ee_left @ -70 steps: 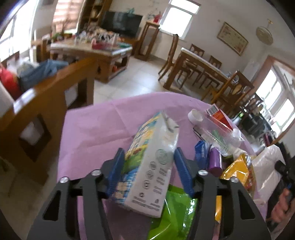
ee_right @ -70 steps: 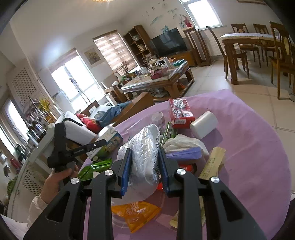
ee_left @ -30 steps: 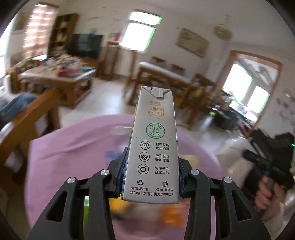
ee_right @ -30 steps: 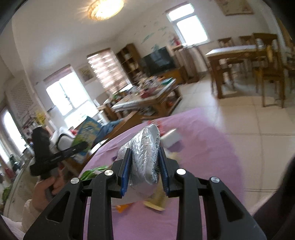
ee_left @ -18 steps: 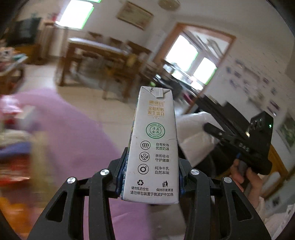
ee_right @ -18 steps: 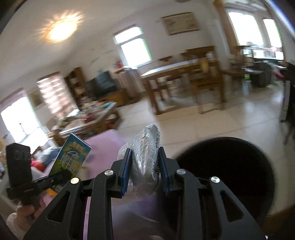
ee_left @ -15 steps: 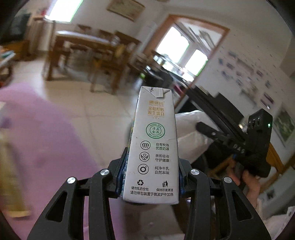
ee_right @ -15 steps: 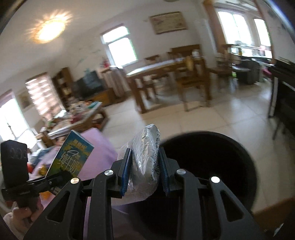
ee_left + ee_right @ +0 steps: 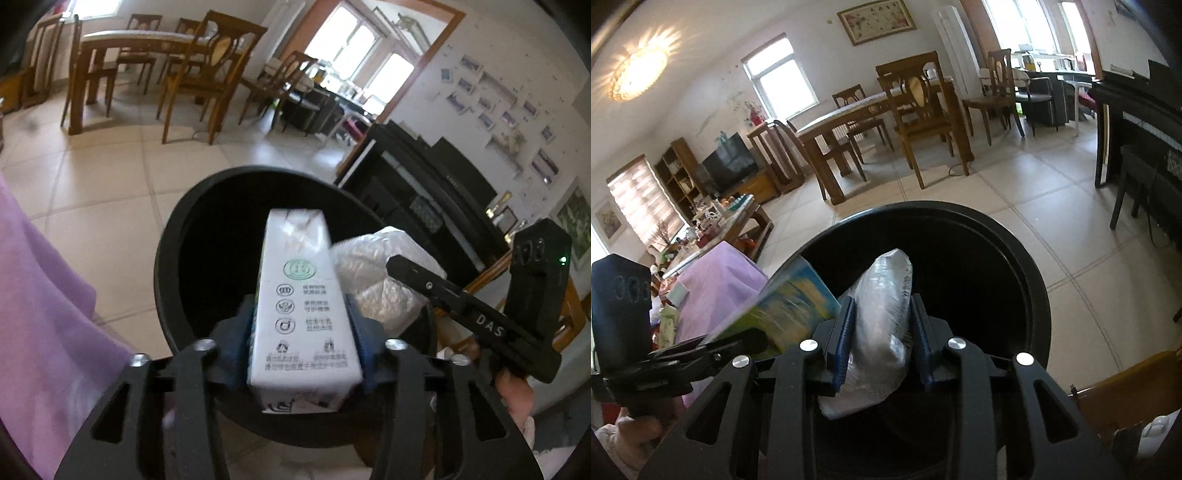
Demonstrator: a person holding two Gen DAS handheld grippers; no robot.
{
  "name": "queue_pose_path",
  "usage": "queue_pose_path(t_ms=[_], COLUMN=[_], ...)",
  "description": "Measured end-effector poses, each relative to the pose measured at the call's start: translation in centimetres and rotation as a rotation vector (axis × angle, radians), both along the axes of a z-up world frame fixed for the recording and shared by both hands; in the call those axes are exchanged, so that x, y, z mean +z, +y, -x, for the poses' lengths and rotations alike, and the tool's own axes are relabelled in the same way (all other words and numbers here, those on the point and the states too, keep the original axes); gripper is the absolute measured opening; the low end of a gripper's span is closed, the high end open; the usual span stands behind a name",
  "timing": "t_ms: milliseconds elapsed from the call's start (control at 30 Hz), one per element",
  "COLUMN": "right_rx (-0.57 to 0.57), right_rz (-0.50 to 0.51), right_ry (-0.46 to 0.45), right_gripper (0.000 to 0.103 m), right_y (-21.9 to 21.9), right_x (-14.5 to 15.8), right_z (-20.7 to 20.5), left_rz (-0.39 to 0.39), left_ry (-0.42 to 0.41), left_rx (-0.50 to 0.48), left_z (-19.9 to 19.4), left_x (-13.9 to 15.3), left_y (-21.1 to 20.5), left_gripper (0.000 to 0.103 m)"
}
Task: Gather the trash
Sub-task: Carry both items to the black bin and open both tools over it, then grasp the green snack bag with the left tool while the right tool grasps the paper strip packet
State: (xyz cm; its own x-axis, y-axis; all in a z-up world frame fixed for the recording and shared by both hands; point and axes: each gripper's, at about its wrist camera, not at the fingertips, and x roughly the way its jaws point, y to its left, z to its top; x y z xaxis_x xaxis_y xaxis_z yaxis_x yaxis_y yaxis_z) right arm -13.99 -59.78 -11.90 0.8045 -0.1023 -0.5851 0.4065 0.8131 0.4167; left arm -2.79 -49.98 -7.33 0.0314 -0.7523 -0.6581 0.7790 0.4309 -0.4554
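Observation:
A white milk carton (image 9: 301, 280) tips forward over the mouth of a black round bin (image 9: 173, 229). It lies loose and blurred between the blue pads of my left gripper (image 9: 301, 310), whose jaws are opening. My right gripper (image 9: 882, 306) holds a crumpled silver bag (image 9: 886, 291) above the same bin (image 9: 1030, 258), and its jaws are just starting to open around it. In the left wrist view the silver bag (image 9: 376, 266) shows beside the carton on the right. In the right wrist view the carton's colourful side (image 9: 790, 314) appears at the left.
The purple-clothed table (image 9: 44, 314) borders the bin on the left. A black piano (image 9: 424, 195) stands behind the bin at the right. Wooden dining chairs and a table (image 9: 886, 110) stand across the tiled floor. A hand (image 9: 517, 391) grips the right tool's handle.
Both grippers swung away from the purple table and down over the black bin. The carton, upright in the left jaws before, now leans forward and slips as the left jaws widen.

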Motion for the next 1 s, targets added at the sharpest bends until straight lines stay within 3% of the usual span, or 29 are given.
queue_pose_path(t_ms=[33,100,167,200,333,433,567,767,1000], right_rx=[0.001,0.000,-0.018,-0.026,-0.006,0.032,0.132,0.323,0.529], right_rz=[-0.007,-0.015,-0.013,-0.011,0.001,0.022,0.061,0.077,0.052], right_ry=[-0.001,0.000,-0.008,-0.016,-0.039,-0.055,-0.076,-0.092,-0.064], right_gripper=[0.033,0.041,0.069,0.071,0.071,0.071,0.071,0.070,0.069], right_y=[-0.2,-0.1,-0.2,0.0,1.1,1.8,6.0,13.9,23.3], right_x=[0.0,0.1,0.3,0.6,1.7,2.3,3.9,5.8,6.5], right_z=[-0.1,0.1,0.4,0.5,-0.1,-1.2,-3.6,-8.4,-14.6], left_rz=[-0.005,-0.002,-0.005,-0.005,0.022,0.044,0.055,0.042,-0.041], left_ry=[-0.003,-0.020,-0.031,-0.042,-0.099,-0.158,-0.218,-0.272,-0.315], left_rx=[0.009,0.022,0.020,0.025,0.051,0.069,0.125,0.287,0.592], left_z=[-0.2,-0.3,-0.4,-0.3,0.3,0.8,0.8,-0.4,-2.5], left_x=[0.0,0.4,1.1,1.5,3.9,5.8,7.7,9.0,10.0], left_y=[0.3,0.6,2.6,3.3,6.0,9.0,13.9,25.0,41.0], left_gripper=[0.077,0.080,0.080,0.084,0.094,0.095,0.095,0.095,0.095])
